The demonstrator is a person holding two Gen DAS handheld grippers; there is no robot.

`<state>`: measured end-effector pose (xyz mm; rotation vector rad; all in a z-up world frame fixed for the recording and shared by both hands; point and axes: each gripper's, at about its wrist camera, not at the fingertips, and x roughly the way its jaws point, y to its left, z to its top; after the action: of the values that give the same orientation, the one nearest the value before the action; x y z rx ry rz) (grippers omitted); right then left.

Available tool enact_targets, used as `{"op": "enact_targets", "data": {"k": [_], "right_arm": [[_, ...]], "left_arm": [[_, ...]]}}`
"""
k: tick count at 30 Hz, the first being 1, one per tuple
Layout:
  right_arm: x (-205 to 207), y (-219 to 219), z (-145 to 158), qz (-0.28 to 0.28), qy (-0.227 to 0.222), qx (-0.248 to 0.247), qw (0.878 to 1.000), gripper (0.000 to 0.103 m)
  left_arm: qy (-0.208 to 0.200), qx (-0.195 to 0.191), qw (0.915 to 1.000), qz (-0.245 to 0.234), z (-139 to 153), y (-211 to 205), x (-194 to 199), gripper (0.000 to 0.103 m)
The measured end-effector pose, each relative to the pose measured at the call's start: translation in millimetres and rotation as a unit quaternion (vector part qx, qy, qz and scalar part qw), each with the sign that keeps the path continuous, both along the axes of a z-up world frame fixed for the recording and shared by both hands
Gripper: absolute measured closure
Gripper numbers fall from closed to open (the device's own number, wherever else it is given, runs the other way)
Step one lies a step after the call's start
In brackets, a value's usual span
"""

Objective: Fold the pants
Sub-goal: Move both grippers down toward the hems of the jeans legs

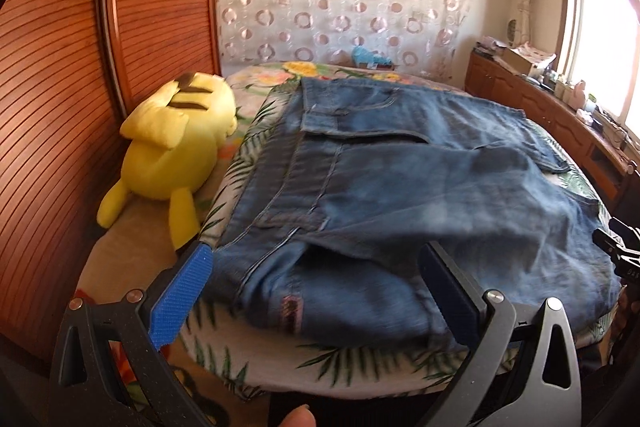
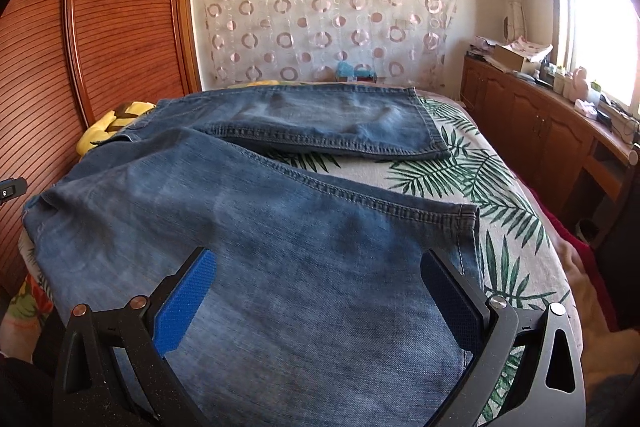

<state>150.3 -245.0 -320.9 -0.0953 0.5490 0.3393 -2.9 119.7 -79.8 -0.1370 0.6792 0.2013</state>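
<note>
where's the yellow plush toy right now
In the left wrist view the yellow plush toy lies on the bed's left side, between the wooden wardrobe and the jeans. The right wrist view shows only a sliver of it behind the jeans.

Yellow plush toy (image 1: pixel 176 143) flopped by my wooden wardrobe (image 1: pixel 52 87), leaf-print bedspread (image 2: pixel 472 167), circle-patterned curtain (image 2: pixel 320 11), cluttered wooden cabinets (image 2: pixel 532 115) under the window.
</note>
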Motion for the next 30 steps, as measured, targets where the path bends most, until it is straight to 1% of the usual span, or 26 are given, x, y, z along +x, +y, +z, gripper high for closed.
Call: {"op": "enact_targets", "data": {"k": [6,8,12,14,15,17,18,20,23,28,30], "right_arm": [[-12.2,-4.7,3.5,-0.006,0.008,-0.007,1.0,0.001],[-17.1,-8.0,6.0,-0.008,0.01,-0.008,1.0,0.001],[-20.6,-16.3,8.0,-0.014,0.009,-0.008,1.0,0.001],[-24.2,-18.3,9.2,-0.017,0.009,-0.007,1.0,0.001],[-29.0,-20.6,10.4,-0.018,0.009,-0.007,1.0,0.001],[-33.7,-21.5,10.4,-0.021,0.009,-0.009,1.0,0.001],[-31.2,-23.0,9.0,-0.022,0.009,-0.008,1.0,0.001],[-37.5,-28.4,8.9,-0.026,0.01,-0.009,1.0,0.001],[-43.0,-35.3,7.5,-0.034,0.014,-0.008,0.999,0.001],[-51.6,-43.7,7.8,-0.048,0.024,-0.005,0.999,0.001],[-55.1,-46.3,8.4,-0.051,0.029,-0.002,0.998,0.001]], "left_arm": [[0.009,-0.021,0.9997,-0.002,-12.3,12.5,-6.8,0.0],[0.016,-0.026,0.9995,0.001,-17.0,17.4,-6.9,0.006],[0.027,-0.048,0.9984,0.007,-26.8,28.5,-12.1,0.013],[0.03,-0.06,0.9977,0.011,-30.5,31.8,-15.1,0.02],[0.031,-0.064,0.9974,0.013,-31.6,32.6,-15.5,0.021],[0.034,-0.075,0.9965,0.013,-36.4,32.9,-16.8,0.028],[0.037,-0.077,0.9963,0.012,-38.2,32.4,-16.8,0.03],[0.038,-0.077,0.9962,0.011,-40.4,29.0,-17.0,0.036],[0.037,-0.083,0.9958,0.009,-41.6,26.9,-16.7,0.042],[0.036,-0.082,0.996,0.009,-41.7,26.0,-15.4,0.043],[0.034,-0.082,0.996,0.009,-41.7,26.5,-13.9,0.049]]}}
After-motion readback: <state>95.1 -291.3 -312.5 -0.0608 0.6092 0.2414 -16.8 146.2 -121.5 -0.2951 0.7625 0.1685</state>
